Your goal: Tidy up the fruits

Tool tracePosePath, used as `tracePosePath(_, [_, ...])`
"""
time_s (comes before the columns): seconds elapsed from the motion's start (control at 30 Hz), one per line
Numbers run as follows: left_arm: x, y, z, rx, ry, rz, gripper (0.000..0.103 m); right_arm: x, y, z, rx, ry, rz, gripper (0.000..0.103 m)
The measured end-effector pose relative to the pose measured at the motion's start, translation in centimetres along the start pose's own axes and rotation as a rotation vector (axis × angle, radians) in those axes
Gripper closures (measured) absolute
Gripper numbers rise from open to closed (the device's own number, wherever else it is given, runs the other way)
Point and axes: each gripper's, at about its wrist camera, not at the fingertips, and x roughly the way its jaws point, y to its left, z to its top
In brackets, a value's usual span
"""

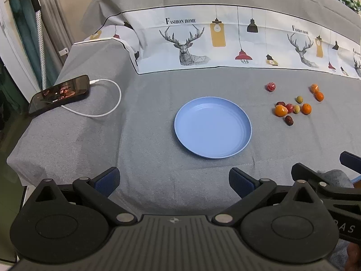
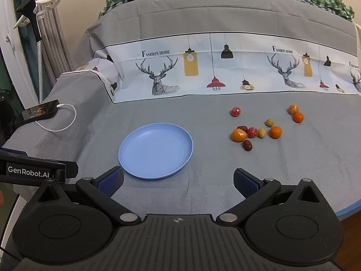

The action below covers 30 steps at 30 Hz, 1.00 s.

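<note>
An empty blue plate lies on the grey cloth. To its right lie several small fruits: oranges, red fruits, green ones and dark dates. My left gripper hovers open near the front edge, just short of the plate. My right gripper is open too, between the plate and the fruits, nothing between its fingers. The right gripper's body also shows in the left wrist view at the right edge.
A phone with a white charging cable lies at the far left on the cloth. A printed cloth with deer and lamps rises behind. A steamer pole stands at the left. The table's front right edge is near.
</note>
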Motion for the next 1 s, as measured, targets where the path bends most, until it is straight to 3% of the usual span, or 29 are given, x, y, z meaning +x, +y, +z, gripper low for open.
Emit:
tracePosePath(0.6, [1.7,-1.5,0.8,0.04,0.041,0.029,0.0,1.5,-1.9,0.5,0.069,0.017,0.017,0.0])
tracePosePath(1.0, [5.0,-7.6,3.6,0.136,0.089,-0.005,0.0,3.9,-10.1,1.2,0.224,0.035,-0.09,0.0])
